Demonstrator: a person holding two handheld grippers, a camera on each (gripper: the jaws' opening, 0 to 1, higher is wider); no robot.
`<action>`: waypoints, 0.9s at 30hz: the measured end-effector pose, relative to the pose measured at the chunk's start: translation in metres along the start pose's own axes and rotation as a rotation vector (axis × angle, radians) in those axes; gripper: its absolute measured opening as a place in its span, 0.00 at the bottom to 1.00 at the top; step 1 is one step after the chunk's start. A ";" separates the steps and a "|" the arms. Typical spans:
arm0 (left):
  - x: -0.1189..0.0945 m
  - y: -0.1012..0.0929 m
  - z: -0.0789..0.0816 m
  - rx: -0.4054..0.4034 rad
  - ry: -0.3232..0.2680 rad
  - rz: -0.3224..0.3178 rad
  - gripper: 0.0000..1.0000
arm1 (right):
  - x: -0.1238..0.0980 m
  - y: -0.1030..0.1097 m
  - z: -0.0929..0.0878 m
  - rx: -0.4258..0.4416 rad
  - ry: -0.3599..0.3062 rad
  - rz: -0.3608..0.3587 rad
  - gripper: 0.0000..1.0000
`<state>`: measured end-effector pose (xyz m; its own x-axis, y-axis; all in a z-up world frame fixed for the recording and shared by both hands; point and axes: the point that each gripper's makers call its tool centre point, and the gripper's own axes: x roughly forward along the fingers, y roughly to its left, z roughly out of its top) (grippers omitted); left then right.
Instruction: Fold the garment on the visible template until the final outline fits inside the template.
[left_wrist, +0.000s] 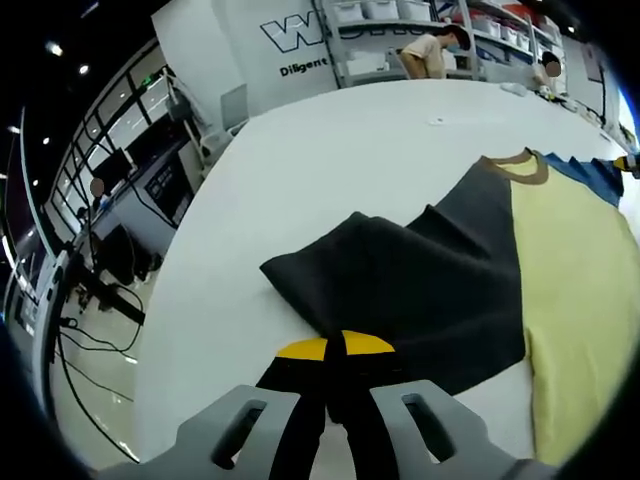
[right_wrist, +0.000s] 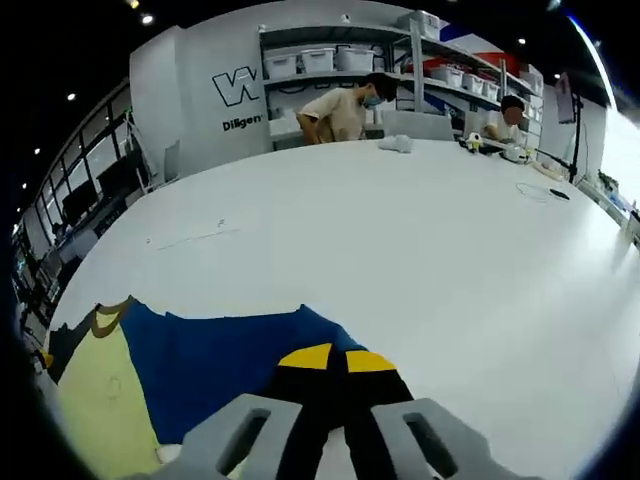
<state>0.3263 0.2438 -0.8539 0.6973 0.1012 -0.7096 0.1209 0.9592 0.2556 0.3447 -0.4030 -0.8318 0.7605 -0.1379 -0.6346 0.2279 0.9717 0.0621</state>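
A T-shirt lies flat on the white table. It has a pale yellow body, a brown collar, a dark grey sleeve and a blue sleeve. My left gripper is shut on the outer edge of the dark grey sleeve, whose cloth bunches in folds just ahead of the jaws. In the right gripper view the blue sleeve spreads beside the yellow body and collar. My right gripper is shut on the tip of the blue sleeve.
The white table stretches far ahead, with a white cloth and a cable near its far edge. Two people stand by the storage shelves behind it. Desks with monitors line the left side.
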 end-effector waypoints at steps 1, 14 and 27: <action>0.000 0.000 0.000 0.000 0.000 0.001 0.08 | 0.002 -0.002 0.000 -0.005 -0.003 -0.001 0.00; 0.001 0.001 0.000 -0.002 -0.001 -0.004 0.08 | -0.013 0.006 -0.015 0.005 -0.008 0.032 0.30; 0.000 0.001 0.000 0.008 -0.003 -0.004 0.08 | -0.022 0.014 -0.048 0.019 0.036 -0.013 0.18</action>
<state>0.3266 0.2446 -0.8539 0.6989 0.0966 -0.7086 0.1292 0.9575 0.2579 0.3021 -0.3769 -0.8534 0.7353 -0.1429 -0.6625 0.2493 0.9660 0.0684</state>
